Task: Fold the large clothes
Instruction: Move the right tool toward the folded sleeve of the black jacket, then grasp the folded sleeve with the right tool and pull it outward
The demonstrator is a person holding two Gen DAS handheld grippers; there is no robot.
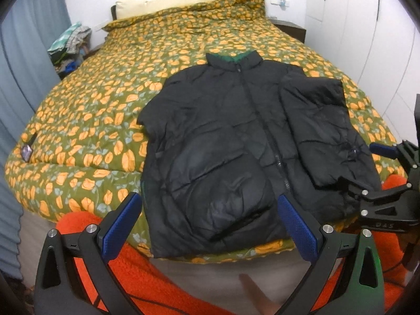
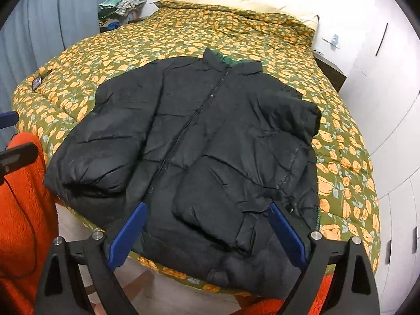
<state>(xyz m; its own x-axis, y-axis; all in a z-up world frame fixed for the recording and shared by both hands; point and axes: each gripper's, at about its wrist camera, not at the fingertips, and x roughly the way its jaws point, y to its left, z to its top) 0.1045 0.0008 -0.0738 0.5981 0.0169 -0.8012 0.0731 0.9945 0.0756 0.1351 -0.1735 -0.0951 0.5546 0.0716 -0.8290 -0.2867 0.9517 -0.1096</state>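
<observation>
A big black jacket lies flat on the bed, near the foot end. It is zipped up, with the collar pointing to the pillows. A bit of green shows inside the collar. Both sleeves are folded in over the front of the jacket. The bed has a green cover with orange flowers on it.

The left tongs are wide open and hold nothing. They hang above the bottom edge of the jacket. The two blue pads are far apart.

The right tongs are wide open too, and hold nothing. They hang over the jacket's bottom edge, near the folded sleeve on that side. In the left view, the right tongs show at the far right edge, just beside that sleeve.

Something fuzzy and orange is at the foot of the bed, under the tongs. A pile of clothes sits beside the bed, near the blue curtain. White cupboards stand on the other side.
</observation>
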